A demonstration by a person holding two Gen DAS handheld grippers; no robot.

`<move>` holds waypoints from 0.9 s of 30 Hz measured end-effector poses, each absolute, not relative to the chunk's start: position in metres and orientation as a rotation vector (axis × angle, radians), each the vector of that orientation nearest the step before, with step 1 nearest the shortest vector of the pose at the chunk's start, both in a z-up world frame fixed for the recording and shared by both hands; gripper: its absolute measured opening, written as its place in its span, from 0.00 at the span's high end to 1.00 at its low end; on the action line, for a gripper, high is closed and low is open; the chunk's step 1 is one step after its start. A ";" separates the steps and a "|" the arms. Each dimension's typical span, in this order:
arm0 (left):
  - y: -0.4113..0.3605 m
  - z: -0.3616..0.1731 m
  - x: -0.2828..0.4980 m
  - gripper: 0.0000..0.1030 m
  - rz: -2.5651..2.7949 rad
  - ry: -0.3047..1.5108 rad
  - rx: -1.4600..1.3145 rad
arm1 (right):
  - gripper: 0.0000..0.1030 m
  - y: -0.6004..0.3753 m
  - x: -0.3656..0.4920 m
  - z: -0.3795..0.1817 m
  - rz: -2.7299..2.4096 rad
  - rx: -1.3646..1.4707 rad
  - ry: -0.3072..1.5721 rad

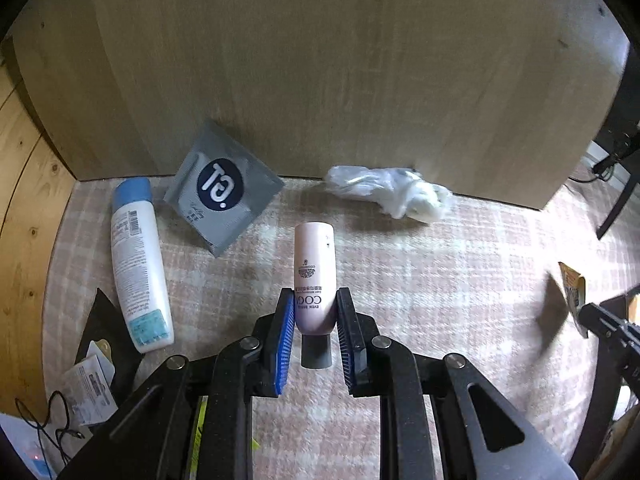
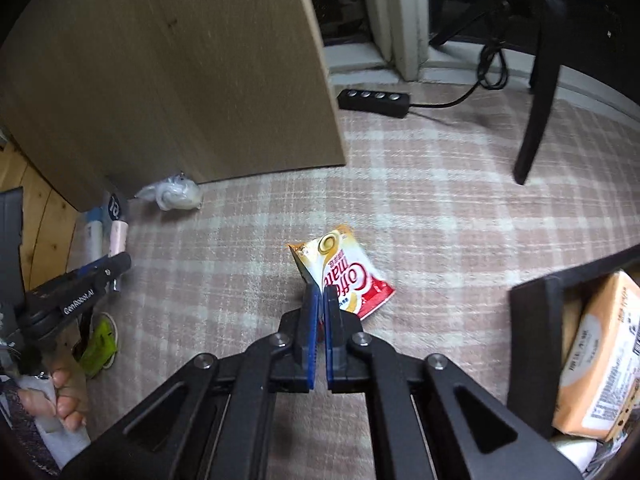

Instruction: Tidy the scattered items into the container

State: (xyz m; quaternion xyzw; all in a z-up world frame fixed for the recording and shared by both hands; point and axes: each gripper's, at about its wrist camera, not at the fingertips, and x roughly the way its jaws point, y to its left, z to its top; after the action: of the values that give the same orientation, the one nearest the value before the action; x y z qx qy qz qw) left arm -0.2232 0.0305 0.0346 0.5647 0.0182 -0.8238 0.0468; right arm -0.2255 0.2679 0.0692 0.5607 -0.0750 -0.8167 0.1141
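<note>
The rug is plaid, pale pink crossed with cream. The tube is pale pink with dark print and a grey cap. The bottle is white with a blue cap and a teal patch. The pouch is grey with a navy circle and white letters. The bag is clear and white. The sachet is white, gold and red. The box is black. The panel is light wood grain. Gripper pads are blue.
</note>
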 end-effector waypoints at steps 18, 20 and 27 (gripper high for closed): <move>0.152 0.110 -0.186 0.81 -2.820 -0.082 1.719 | 0.96 0.350 -0.172 0.120 -2.506 1.544 -0.338; 0.146 0.103 -0.182 0.81 -2.816 -0.093 1.725 | 0.62 0.343 -0.172 0.107 -2.465 1.612 -0.318; 0.114 0.089 -0.175 0.81 -2.764 -0.084 1.730 | 0.28 0.285 -0.185 0.055 -2.350 1.687 0.059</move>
State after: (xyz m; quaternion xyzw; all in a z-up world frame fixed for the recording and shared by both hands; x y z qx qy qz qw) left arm -0.1747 0.1137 0.0894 0.5294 -0.0256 -0.8458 -0.0600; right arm -0.1847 0.2848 0.0554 0.5786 0.0201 -0.8059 0.1235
